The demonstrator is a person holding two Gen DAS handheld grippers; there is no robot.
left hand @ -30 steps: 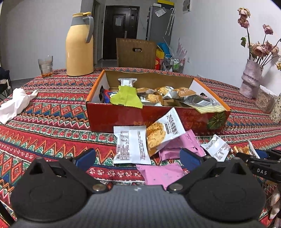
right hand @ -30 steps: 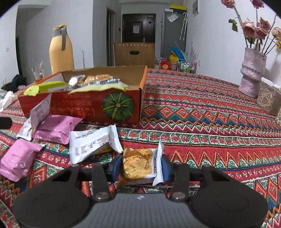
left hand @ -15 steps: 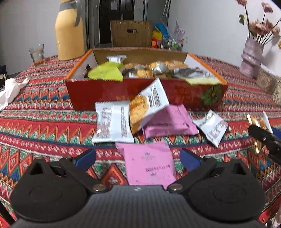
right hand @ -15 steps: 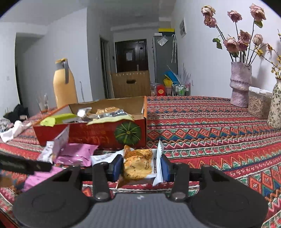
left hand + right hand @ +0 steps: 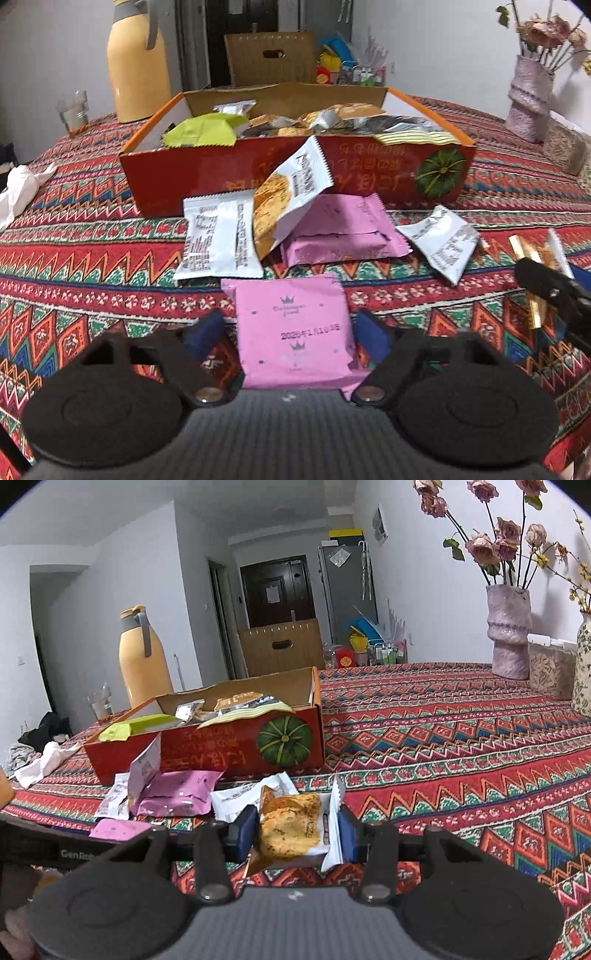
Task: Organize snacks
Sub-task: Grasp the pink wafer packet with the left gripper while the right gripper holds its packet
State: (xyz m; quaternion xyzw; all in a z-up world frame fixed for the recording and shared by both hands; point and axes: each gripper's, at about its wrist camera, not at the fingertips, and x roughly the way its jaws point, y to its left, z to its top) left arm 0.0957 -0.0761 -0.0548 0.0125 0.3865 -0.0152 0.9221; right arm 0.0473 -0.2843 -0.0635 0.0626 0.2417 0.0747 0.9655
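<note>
pink packet, lower centre, flat on cloth | left gripper closing round it, pads not yet pressing | light, soft, slippery film (pinch side edges) | right gripper clamps biscuit packet

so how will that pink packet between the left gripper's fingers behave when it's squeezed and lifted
The pink packet looks puffy, so it will probably give under the closing left gripper. Its film looks smooth and may slip. It seems light, and since it lies flat on the tablecloth, it should not roll.
</note>
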